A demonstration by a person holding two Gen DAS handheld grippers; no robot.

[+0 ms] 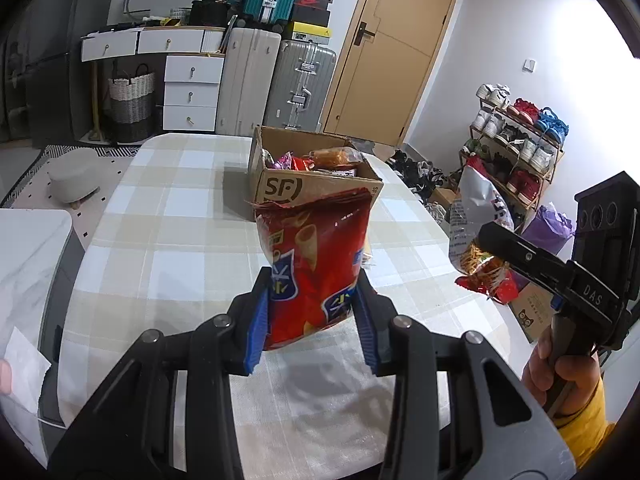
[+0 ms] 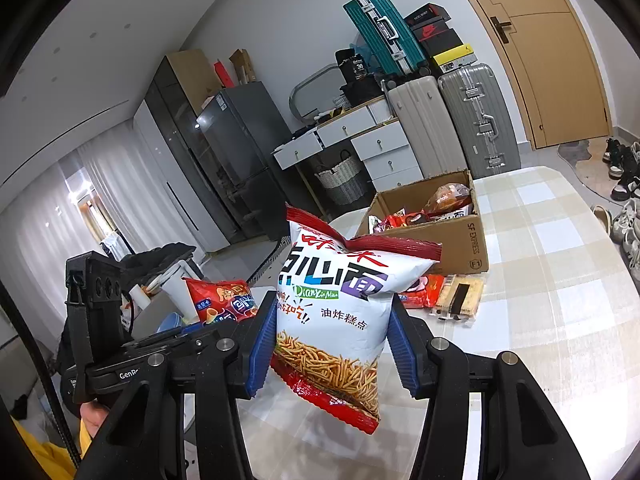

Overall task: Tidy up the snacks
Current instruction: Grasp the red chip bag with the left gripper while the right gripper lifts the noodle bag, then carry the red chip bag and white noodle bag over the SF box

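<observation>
My left gripper [image 1: 314,300] is shut on a red snack bag [image 1: 316,264] and holds it upright above the checked table [image 1: 168,220]. My right gripper [image 2: 332,320] is shut on a white and red noodle-snack bag [image 2: 332,320], lifted above the table. That bag [image 1: 476,220] and the right gripper also show at the right of the left wrist view. The red bag [image 2: 222,300] and the left gripper show at the left of the right wrist view. An open cardboard box [image 1: 316,184] with several snacks stands at the table's far side; it also shows in the right wrist view [image 2: 460,236].
A clear pack of biscuits [image 2: 458,294] and a red packet [image 2: 424,290] lie on the table [image 2: 560,280] in front of the box. Suitcases [image 1: 276,84], a drawer unit [image 1: 192,92] and a shoe rack [image 1: 516,148] stand beyond the table.
</observation>
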